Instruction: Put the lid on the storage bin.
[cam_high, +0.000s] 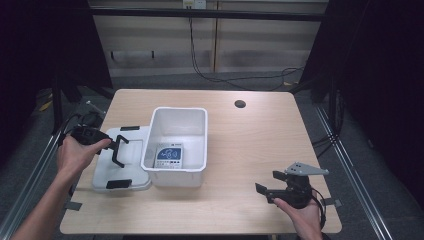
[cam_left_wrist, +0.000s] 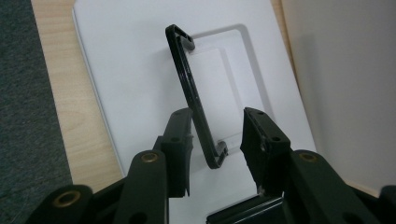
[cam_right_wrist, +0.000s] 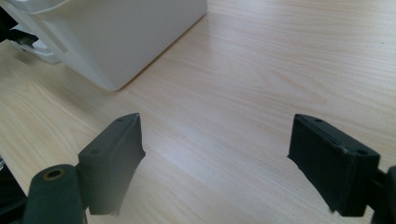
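A white bin (cam_high: 200, 140) stands on the wooden table, with a blue-and-white packet (cam_high: 169, 155) on its floor. Its white lid (cam_high: 107, 172) lies flat against the bin's left side. My left gripper (cam_high: 119, 150) hovers over the lid (cam_left_wrist: 130, 74), and the lid's thin black handle (cam_left_wrist: 187, 79) stands up between the jaws. The handle lies close against the left jaw, while the right jaw stays clear of it, so the gripper (cam_left_wrist: 217, 119) is open. My right gripper (cam_high: 267, 182) is open over bare table at the front right, with nothing between its fingers (cam_right_wrist: 217, 130).
Black clips (cam_high: 119, 184) sit on the lid's near and far (cam_high: 130, 128) edges. The bin's wall (cam_right_wrist: 116, 37) rises at the upper left of the right gripper view. A round cable hole (cam_high: 240, 104) is at the table's back. Dark floor borders the table's left edge (cam_left_wrist: 28, 116).
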